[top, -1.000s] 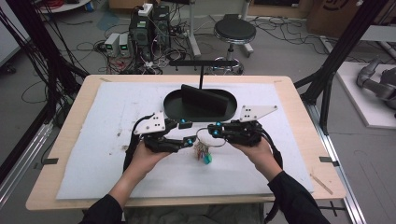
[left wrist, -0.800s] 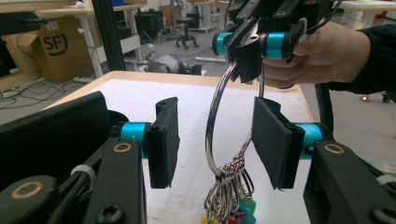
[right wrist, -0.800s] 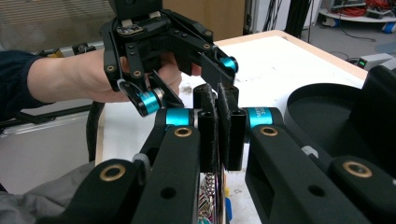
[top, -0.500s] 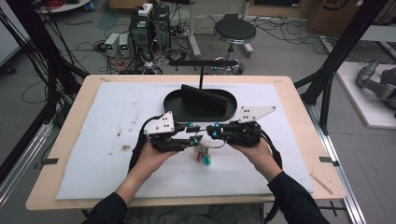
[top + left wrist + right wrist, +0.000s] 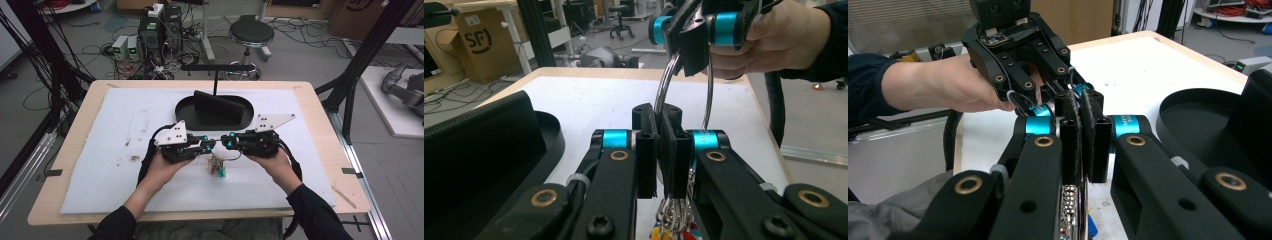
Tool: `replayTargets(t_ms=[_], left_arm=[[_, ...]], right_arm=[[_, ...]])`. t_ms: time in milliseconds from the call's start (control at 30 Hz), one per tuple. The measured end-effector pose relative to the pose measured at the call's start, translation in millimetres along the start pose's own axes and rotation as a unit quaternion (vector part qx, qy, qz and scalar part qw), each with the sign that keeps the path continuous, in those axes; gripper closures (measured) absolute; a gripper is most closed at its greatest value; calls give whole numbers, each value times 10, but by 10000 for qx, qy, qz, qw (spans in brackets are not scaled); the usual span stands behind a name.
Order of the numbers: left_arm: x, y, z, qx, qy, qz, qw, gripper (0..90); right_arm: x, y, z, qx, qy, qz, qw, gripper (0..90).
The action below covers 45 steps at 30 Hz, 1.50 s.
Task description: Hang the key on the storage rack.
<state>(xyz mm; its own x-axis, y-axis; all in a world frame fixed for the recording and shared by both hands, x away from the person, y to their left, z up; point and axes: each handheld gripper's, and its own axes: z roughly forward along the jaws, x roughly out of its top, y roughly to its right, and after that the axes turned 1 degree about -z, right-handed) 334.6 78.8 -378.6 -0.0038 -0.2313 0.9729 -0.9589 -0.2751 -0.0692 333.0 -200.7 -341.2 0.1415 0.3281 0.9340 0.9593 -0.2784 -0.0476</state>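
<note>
Both clamped on one metal key ring [image 5: 667, 85], left gripper [image 5: 209, 145] just closed, right gripper [image 5: 226, 143] opposite (coloured tags [image 5: 216, 167] dangling); black tray [image 5: 190, 116] behind, holding a black block [image 5: 220, 103]

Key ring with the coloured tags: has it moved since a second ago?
Barely. The key ring hangs between the left gripper and right gripper, in front of the black tray as before. The left fingers have just been closing on it.
</note>
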Motion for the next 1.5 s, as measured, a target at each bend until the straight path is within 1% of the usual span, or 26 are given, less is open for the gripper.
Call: replayTargets(t_ms=[300,367,467,567,600,633,700,733,767,800,833,867,900,967,1000,1067,1100,1133,1167,1200,1233,1267,1400,1433,1467,1500], left_arm=[[9,5,-12,74,54,19,10000,864],[16,9,-26,122,67,33,9999,865],[20,6,-37,134,99,47,9999,866],[33,-2,-67,219,132,59,9997,866],[42,-10,-85,244,113,96,9996,866],[54,-14,-98,275,126,105,9995,867],[84,-24,-131,316,174,128,9993,867],[100,-30,-147,358,211,126,9991,867],[119,-41,-162,371,228,154,9989,867],[141,-49,-177,406,231,172,9988,867],[160,-63,-191,434,254,186,9986,867],[179,-78,-205,460,281,183,9984,867],[196,-95,-218,491,306,189,9981,867],[232,-129,-242,569,354,197,9976,867],[249,-147,-255,613,369,213,9972,867],[280,-180,-279,683,409,210,9966,867],[296,-196,-291,712,411,225,9964,867],[312,-210,-299,749,444,210,9960,867],[328,-227,-312,781,444,217,9957,867],[343,-246,-323,815,461,232,9953,867],[374,-282,-348,899,466,253,9945,867],[374,-282,-348,899,466,253,9945,867],[421,-359,-400,1069,526,243,9926,866],[430,-379,-410,1118,551,236,9919,866],[440,-399,-424,1154,557,241,9915,866],[456,-441,-448,1242,586,248,9902,867]], right_arm=[[-5,10,-8,-31,47,38,10000,851],[-3,14,-27,-134,85,41,9999,794],[-2,29,-62,-217,152,57,9996,764],[-15,73,-166,-470,314,132,9983,651],[-15,73,-166,-470,314,132,9983,651],[-36,101,-229,-650,366,226,9970,609],[-73,136,-301,-885,430,326,9946,576],[-73,136,-301,-885,430,326,9946,576],[-131,170,-376,-1091,485,406,9920,569],[-131,170,-376,-1091,485,406,9920,569],[-197,196,-438,-1246,469,537,9896,567],[-197,196,-438,-1246,469,537,9896,567],[-273,216,-494,-1387,436,623,9874,552],[-310,229,-519,-1427,419,671,9866,547],[-374,251,-567,-1579,354,752,9839,526],[-406,268,-593,-1636,350,786,9828,526],[-463,298,-645,-1756,349,868,9800,520],[-463,298,-645,-1756,349,868,9800,520],[-517,331,-694,-1935,331,931,9761,501],[-517,331,-694,-1935,331,931,9761,501],[-575,372,-745,-2074,361,1035,9721,486],[-575,372,-745,-2074,361,1035,9721,486],[-692,442,-841,-2322,399,1134,9652,479],[-742,473,-881,-2416,417,1202,9620,472],[-742,473,-881,-2416,417,1202,9620,472],[-781,500,-916,-2484,434,1266,9594,467]])
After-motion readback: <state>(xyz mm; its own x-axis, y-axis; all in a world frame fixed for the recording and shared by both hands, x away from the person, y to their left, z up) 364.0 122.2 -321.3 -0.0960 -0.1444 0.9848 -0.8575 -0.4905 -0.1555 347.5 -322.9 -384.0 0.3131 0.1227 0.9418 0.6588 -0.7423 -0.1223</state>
